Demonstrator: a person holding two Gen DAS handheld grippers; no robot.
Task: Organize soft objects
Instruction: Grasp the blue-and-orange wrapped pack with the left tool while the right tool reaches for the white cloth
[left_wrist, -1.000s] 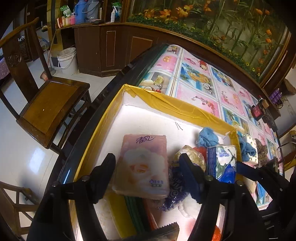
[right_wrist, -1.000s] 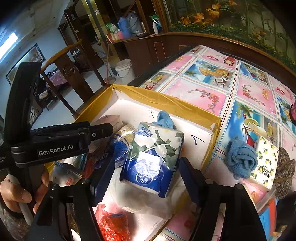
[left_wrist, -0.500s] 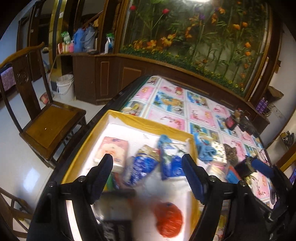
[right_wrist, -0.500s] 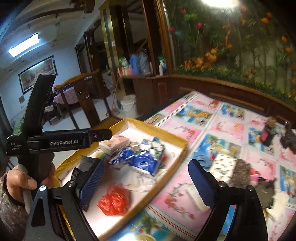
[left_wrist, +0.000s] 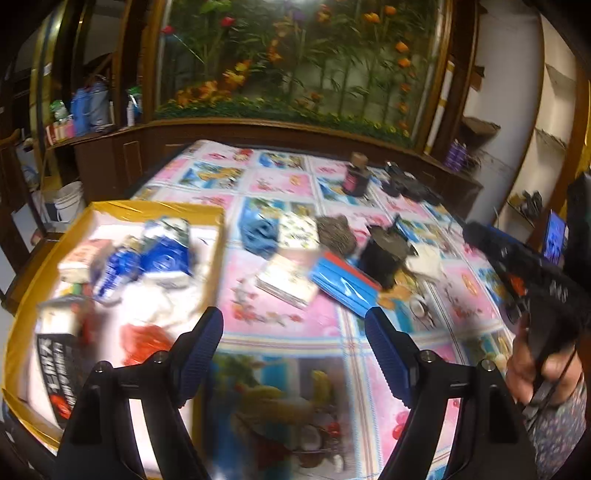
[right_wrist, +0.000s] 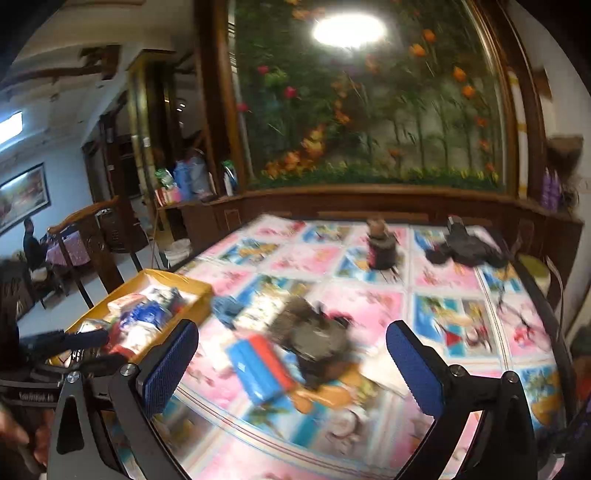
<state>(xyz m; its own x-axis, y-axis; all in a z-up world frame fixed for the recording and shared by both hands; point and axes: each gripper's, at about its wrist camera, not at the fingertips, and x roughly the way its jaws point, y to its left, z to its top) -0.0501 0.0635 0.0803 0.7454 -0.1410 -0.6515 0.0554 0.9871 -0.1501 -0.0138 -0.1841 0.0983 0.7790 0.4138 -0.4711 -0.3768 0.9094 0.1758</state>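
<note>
**Grippers both empty above the table, soft goods split between box and tablecloth**

Grippers first: my left gripper hangs over the printed tablecloth with its jaws opening and nothing between the blue pads. My right gripper stands spread as wide as it goes, also empty; through its gap I see only blurred table.

From the left wrist camera, the yellow-rimmed box lies to the left of the left gripper, its near corner just beside the left finger. Inside it I can make out a pink tissue pack, two blue-and-white tissue packs leaning together, a red mesh bundle and a black printed packet near the front edge.

The soft things outside the box sit well ahead of both grippers: a blue cloth just beside the box's right wall, a lemon-print tissue pack touching it, a brown knitted piece next along, then a blue pack with a red edge and a flat printed pack nearer me. A dark round object is beside the blue pack; I cannot tell what it is.

At the right edge of that view, a hand holds the right gripper's handle.
</note>
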